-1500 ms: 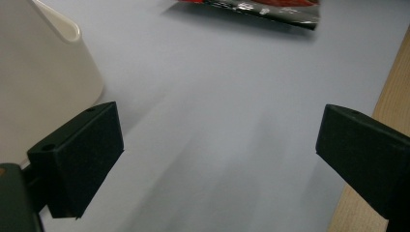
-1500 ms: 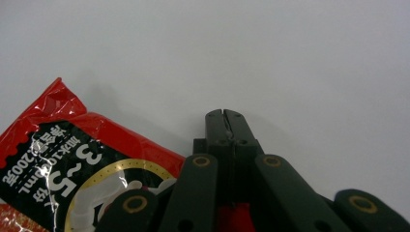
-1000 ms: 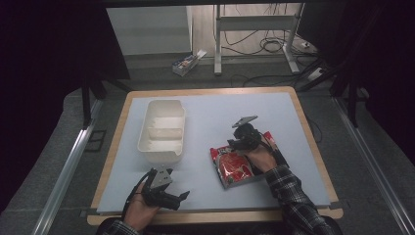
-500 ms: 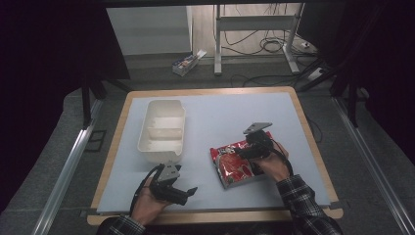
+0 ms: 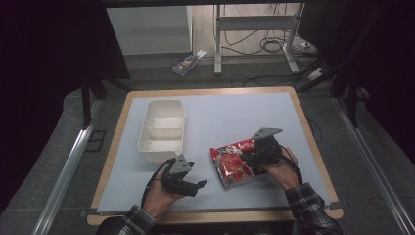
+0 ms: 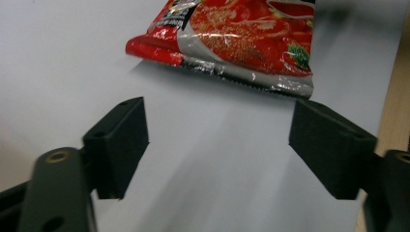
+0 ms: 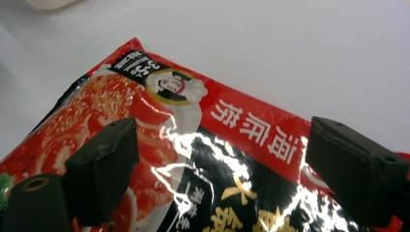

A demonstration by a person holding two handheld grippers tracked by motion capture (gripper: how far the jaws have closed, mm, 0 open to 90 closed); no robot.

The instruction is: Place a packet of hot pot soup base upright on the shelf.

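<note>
A red and black snack packet (image 5: 235, 162) lies flat on the pale blue table top, front right of middle. My right gripper (image 5: 248, 157) hovers over the packet's right part with its jaws wide open; in the right gripper view the packet (image 7: 203, 159) spreads beneath both jaws. My left gripper (image 5: 198, 185) rests low near the front edge, left of the packet, jaws open and pointing toward it. In the left gripper view the packet's (image 6: 232, 41) sealed edge lies just beyond the open jaws, with bare table between them.
A white two-compartment plastic tray (image 5: 162, 129) stands at the table's left. The table's wooden rim (image 5: 313, 142) frames the blue surface. Beyond the far edge, a small box (image 5: 186, 62) and cables lie on the floor by a metal stand.
My right gripper has dropped lower over the packet's right part. My left gripper has slid right toward the packet. The packet has stayed where it was.
</note>
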